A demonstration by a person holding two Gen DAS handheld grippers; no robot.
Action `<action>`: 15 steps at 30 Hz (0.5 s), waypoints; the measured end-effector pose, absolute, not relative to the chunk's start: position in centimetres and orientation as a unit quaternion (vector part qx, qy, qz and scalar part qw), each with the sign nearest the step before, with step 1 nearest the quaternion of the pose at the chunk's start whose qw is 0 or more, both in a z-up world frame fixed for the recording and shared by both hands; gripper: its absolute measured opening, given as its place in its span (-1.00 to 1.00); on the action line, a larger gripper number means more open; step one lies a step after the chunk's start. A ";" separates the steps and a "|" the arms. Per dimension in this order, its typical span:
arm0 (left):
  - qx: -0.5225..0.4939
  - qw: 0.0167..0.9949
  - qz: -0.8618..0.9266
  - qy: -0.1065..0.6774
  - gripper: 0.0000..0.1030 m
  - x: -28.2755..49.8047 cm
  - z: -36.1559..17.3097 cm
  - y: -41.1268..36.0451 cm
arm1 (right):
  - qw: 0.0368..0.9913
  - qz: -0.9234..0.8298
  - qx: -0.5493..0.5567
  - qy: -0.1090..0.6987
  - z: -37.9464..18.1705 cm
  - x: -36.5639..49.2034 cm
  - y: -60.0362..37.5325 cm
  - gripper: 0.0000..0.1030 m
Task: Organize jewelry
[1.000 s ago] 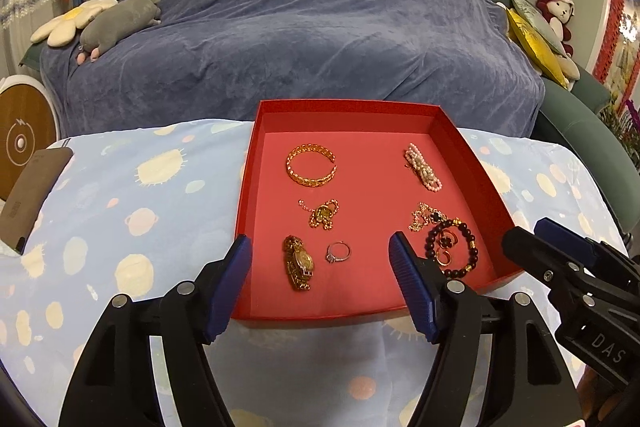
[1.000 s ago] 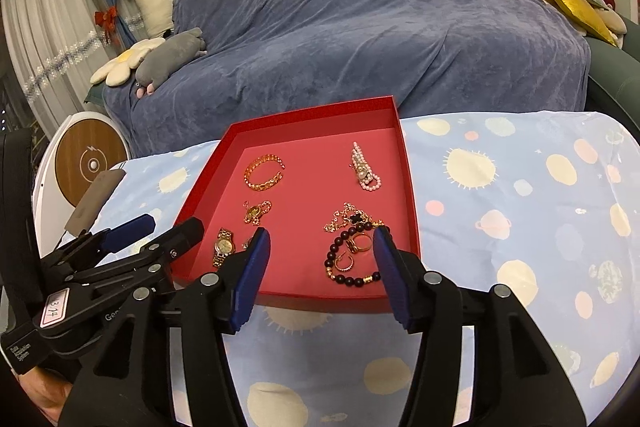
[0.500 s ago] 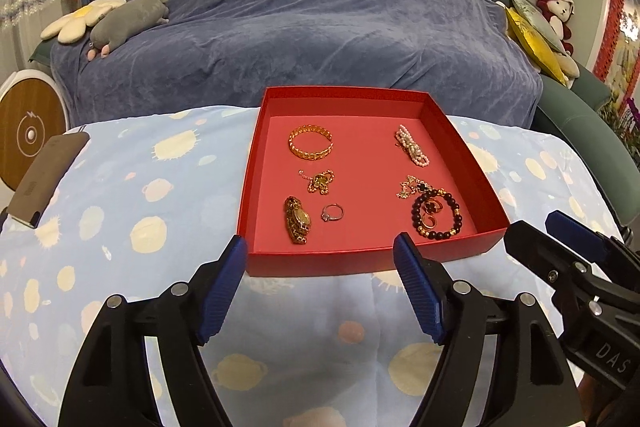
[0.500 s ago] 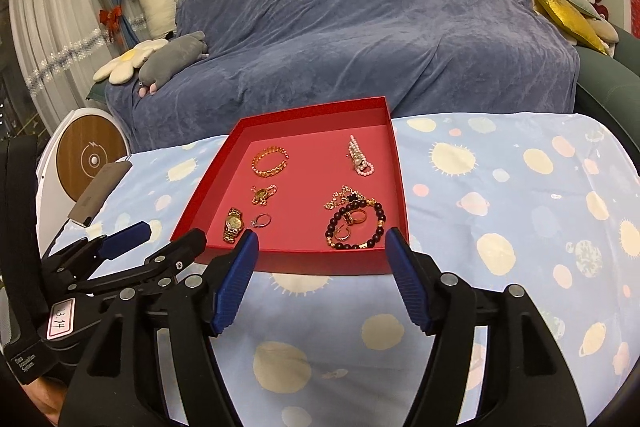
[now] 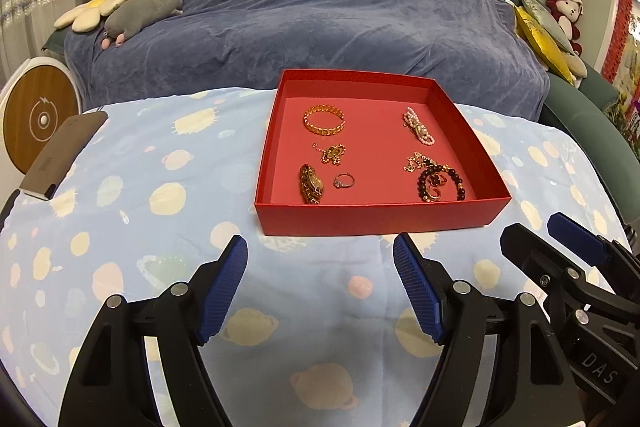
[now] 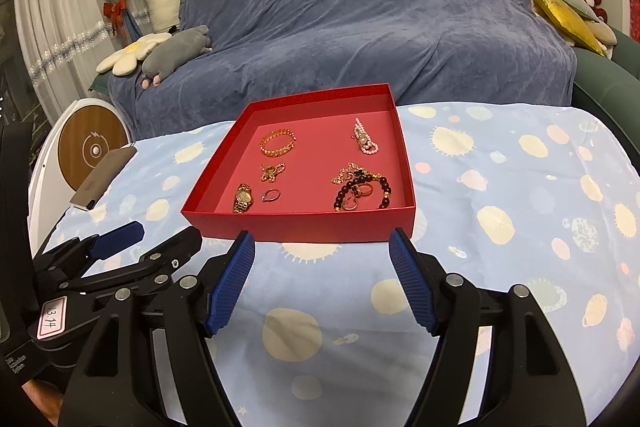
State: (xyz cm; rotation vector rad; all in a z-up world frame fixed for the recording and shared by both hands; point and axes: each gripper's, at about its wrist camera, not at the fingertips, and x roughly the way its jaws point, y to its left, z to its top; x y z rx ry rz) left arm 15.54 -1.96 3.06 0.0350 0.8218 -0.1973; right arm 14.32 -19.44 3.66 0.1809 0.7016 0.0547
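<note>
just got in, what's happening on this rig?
A person holds a gripper in each hand over a table with a planet-print cloth. Left gripper and right gripper are both open and empty, short of the near wall of a red tray. Inside the tray, untouched: a gold bangle, pearl piece, watch, ring, a small gold piece, and a dark bead bracelet tangled with a chain.

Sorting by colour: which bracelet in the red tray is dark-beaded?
The dark bead bracelet in the tray's near right corner; the gold chain bracelet lies far left.
</note>
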 end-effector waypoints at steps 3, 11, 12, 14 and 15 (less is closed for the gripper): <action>0.020 0.912 -0.091 0.399 0.41 15.3 3.0 -2.0 | 0.935 0.026 0.086 0.342 3.6 14.1 -19.4 0.30; 0.032 0.913 -0.087 0.398 0.41 15.3 2.7 -2.5 | 0.936 0.017 0.078 0.343 3.3 13.9 -19.5 0.31; 0.032 0.912 -0.087 0.399 0.41 15.2 2.7 -2.6 | 0.936 0.015 0.077 0.343 3.3 13.9 -19.6 0.31; 0.032 0.912 -0.087 0.399 0.41 15.2 2.7 -2.7 | 0.936 0.012 0.077 0.343 3.2 13.8 -19.8 0.32; 0.031 0.912 -0.086 0.400 0.41 15.2 2.7 -2.7 | 0.936 0.011 0.077 0.343 3.2 13.8 -19.8 0.33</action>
